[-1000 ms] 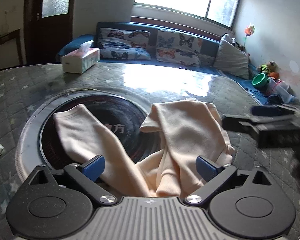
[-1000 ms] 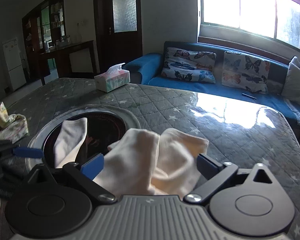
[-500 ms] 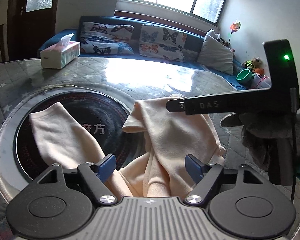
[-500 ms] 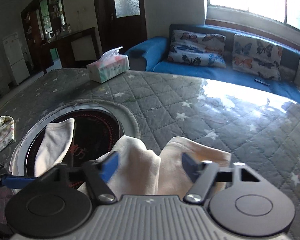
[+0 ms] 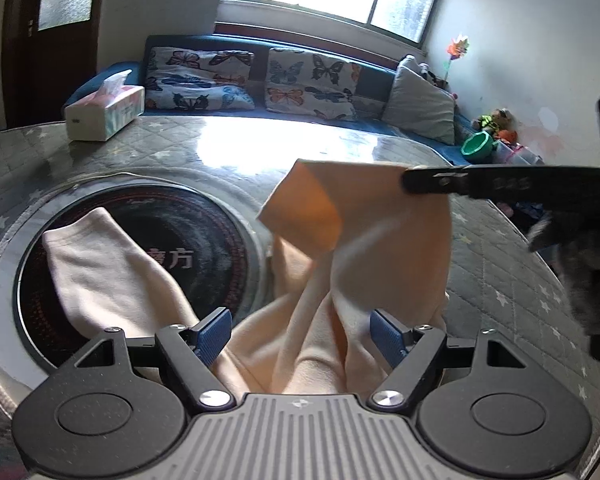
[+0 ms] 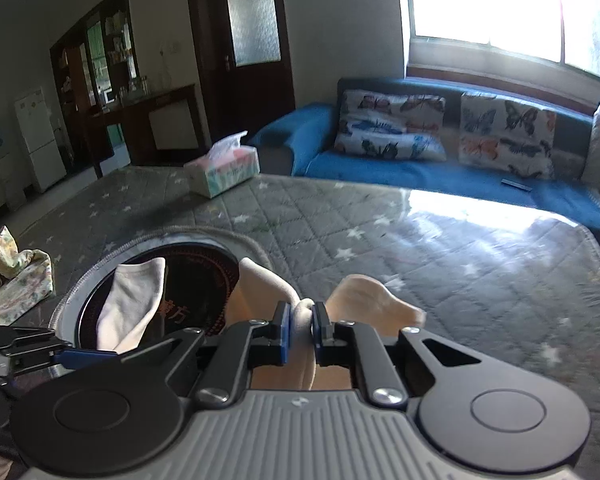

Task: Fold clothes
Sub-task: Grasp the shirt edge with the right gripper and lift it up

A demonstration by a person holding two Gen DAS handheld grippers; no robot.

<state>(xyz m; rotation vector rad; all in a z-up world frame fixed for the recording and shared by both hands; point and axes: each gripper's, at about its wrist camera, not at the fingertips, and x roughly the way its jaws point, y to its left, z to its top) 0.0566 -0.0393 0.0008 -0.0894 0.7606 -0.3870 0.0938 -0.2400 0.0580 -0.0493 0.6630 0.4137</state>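
Observation:
A cream garment (image 5: 332,280) lies crumpled on the quilted table, one sleeve (image 5: 100,264) stretched left over the dark round hotplate (image 5: 204,240). My left gripper (image 5: 300,334) is open, its blue pads either side of the cloth's near folds. In the left wrist view my right gripper (image 5: 412,180) comes in from the right and lifts the far edge of the garment off the table. In the right wrist view my right gripper (image 6: 301,330) is shut on a fold of the cream garment (image 6: 364,296). The sleeve (image 6: 134,304) shows at its left.
A tissue box (image 5: 106,114) stands at the table's far left. A floral cloth (image 6: 16,280) lies at the table's left edge. Beyond the table are a blue sofa (image 6: 380,164) with butterfly cushions and a green bowl (image 5: 478,146) at the right.
My right gripper has closed on the garment's far part and raised it, so the cloth now hangs up from the table. My left gripper stays open near the cloth.

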